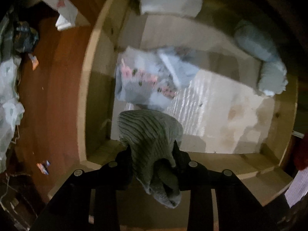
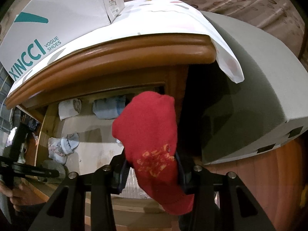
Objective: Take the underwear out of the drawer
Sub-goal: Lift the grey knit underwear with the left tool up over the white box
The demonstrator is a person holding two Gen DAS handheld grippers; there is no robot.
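Both tongs we see clamped — left gripper [image 1: 152,152] on grey underwear [image 1: 152,140], right gripper [image 2: 152,165] on red underwear [image 2: 150,130] — above the open drawer [image 1: 96,73].

The left gripper [image 1: 152,152] is black and clamps a grey-green ribbed garment [image 1: 152,140]; below it the pale wooden drawer [image 1: 96,88] holds a light blue piece with pink and dark print [image 1: 146,79], a white roll [image 1: 169,0] and two grey-blue rolls [image 1: 254,42]. The right gripper [image 2: 152,165], also black, grips a red garment with orange-yellow print [image 2: 150,134]. The cabinet top edge [image 2: 115,57] is brown wood, bearing a white shoebox with teal lettering [image 2: 48,28].
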